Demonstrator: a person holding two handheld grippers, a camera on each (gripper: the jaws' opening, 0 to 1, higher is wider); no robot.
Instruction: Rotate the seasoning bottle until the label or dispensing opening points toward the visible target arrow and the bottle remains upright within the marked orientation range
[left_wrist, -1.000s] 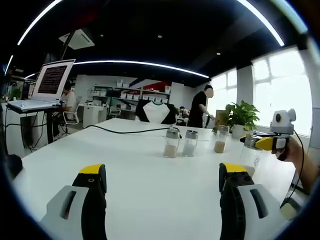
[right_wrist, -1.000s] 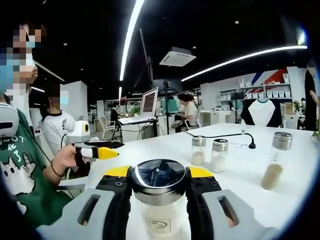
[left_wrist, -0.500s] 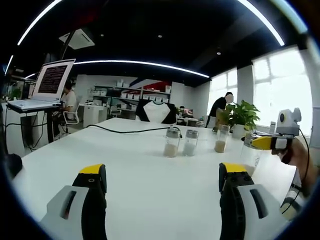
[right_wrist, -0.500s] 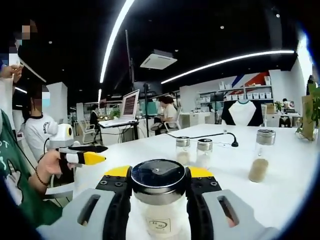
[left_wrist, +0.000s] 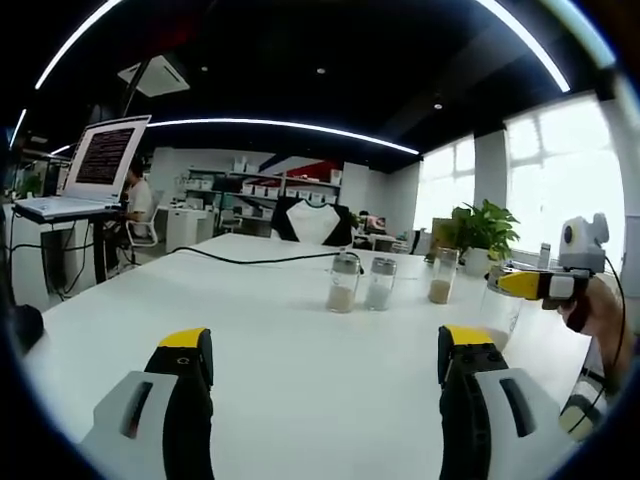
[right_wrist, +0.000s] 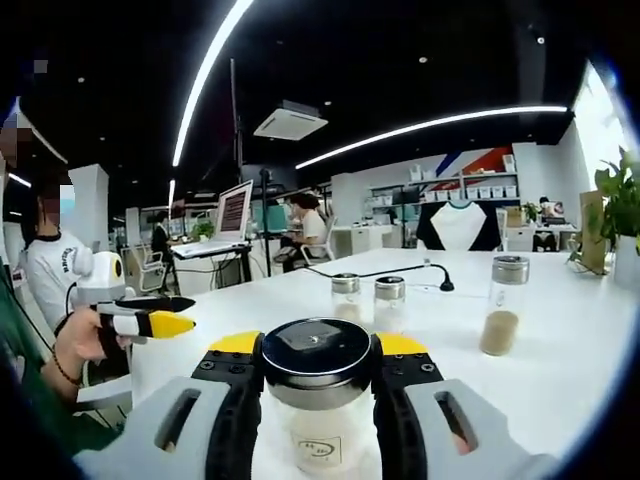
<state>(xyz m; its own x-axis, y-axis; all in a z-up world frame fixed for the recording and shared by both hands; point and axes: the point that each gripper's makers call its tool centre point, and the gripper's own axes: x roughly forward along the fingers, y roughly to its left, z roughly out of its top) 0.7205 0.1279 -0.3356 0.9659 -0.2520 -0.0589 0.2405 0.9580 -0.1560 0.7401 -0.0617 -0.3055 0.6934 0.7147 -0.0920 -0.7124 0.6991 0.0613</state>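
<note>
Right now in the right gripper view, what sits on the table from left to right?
Left gripper → held seasoning bottle in the right gripper → two small shakers → taller jar.

We see an open office with a dark ceiling crossed by long light strips, bright windows, white shelving, a potted plant, and a laptop on a stand.

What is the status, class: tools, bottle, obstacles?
Right tool shut on seasoning bottle, upright. Left tool open above white table. Three other shakers stand ahead, apart.
</note>
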